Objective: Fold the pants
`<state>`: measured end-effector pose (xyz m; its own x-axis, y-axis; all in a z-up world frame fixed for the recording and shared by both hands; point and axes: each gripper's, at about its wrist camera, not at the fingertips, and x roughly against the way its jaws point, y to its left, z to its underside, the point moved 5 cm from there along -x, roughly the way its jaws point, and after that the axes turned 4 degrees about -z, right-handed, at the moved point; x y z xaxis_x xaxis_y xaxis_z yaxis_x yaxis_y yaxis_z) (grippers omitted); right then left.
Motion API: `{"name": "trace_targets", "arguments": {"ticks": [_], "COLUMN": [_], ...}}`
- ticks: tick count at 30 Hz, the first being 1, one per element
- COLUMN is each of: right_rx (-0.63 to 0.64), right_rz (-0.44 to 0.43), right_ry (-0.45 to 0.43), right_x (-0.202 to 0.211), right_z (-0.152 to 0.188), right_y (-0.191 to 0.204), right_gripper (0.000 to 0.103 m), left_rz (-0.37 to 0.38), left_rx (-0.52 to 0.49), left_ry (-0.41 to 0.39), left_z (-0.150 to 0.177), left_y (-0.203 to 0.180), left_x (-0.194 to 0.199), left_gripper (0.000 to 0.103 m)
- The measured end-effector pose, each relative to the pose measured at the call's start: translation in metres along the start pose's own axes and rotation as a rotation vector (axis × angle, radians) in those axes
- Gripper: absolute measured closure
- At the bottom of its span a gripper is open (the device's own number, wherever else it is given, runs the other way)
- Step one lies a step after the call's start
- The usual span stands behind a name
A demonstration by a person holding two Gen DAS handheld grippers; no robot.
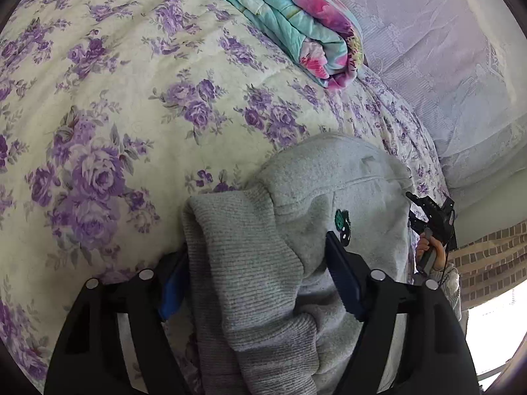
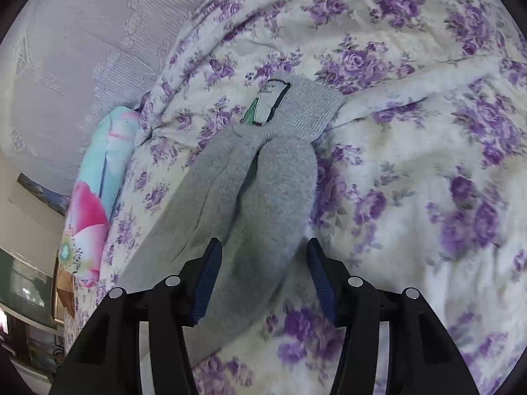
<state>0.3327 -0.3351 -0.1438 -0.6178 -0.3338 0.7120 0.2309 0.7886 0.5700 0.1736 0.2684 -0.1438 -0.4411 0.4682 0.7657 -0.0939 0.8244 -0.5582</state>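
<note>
Grey pants [image 1: 329, 197] lie on the bed's floral quilt [image 1: 115, 98], low and centre in the left wrist view, with the ribbed waistband heaped between my left gripper [image 1: 260, 263] jaws. In the right wrist view the pants [image 2: 257, 181] run from bottom centre up to the waistband and its white label at mid-frame, the two legs lying side by side.

Left jaws: parted wide, the cloth bunched between them — whether the blue pads actually press on it I cannot tell. Right gripper [image 2: 262, 273] jaws: parted, straddling the nearer leg, the pads standing clear of the fabric on both sides; nothing is pinched there.

To do this step well, I judge that each gripper should bite through both layers at an edge, not on the loose middle, and that the cloth should be drawn taut between the two grips before any fold is carried over, lest the soft quilt drag a wrinkle in.

Pose: both grippers pitch steeply down toward the bed. The other hand [image 1: 434, 250], sleeve at the wrist, shows at the right edge of the left wrist view, just beyond the pants.

A folded turquoise-and-pink blanket [image 1: 296, 23] lies at upper centre, well apart.
</note>
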Motion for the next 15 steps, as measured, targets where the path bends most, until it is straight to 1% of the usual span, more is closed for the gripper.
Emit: {"name": "trace_targets", "arguments": {"ticks": [1, 2, 4, 6, 9, 12, 14, 15], "right_rx": [0.016, 0.032, -0.001, -0.012, 0.036, 0.034, -0.011, -0.035], "right_rz": [0.012, 0.010, -0.056, -0.097, -0.108, -0.094, -0.077, -0.059], "right_ry": [-0.019, -0.040, -0.050, -0.075, -0.115, -0.164, -0.170, -0.158], "right_x": [-0.004, -0.002, 0.010, 0.037, 0.104, 0.176, 0.205, 0.210], "right_z": [0.000, -0.001, 0.001, 0.008, 0.032, 0.069, 0.096, 0.109], "right_y": [0.002, 0.004, 0.000, -0.005, -0.016, -0.045, -0.074, -0.089], "right_gripper": [0.060, 0.092, 0.094, 0.094, 0.094, 0.094, 0.094, 0.094], "left_rz": [-0.003, -0.005, 0.002, 0.009, 0.020, 0.051, 0.066, 0.050], "left_rx": [0.006, 0.005, 0.000, -0.014, -0.087, -0.162, -0.241, -0.277], "left_ry": [0.000, 0.004, 0.013, 0.018, 0.005, 0.003, 0.021, 0.044], "left_z": [-0.002, -0.005, -0.011, -0.017, -0.034, -0.056, -0.067, -0.070], "left_y": [0.001, 0.001, 0.001, -0.002, -0.021, -0.048, -0.068, -0.075], "left_x": [-0.001, -0.002, -0.005, -0.006, -0.006, -0.017, -0.036, -0.051], "left_gripper": [0.045, 0.055, 0.064, 0.068, 0.072, 0.073, 0.073, 0.072]}}
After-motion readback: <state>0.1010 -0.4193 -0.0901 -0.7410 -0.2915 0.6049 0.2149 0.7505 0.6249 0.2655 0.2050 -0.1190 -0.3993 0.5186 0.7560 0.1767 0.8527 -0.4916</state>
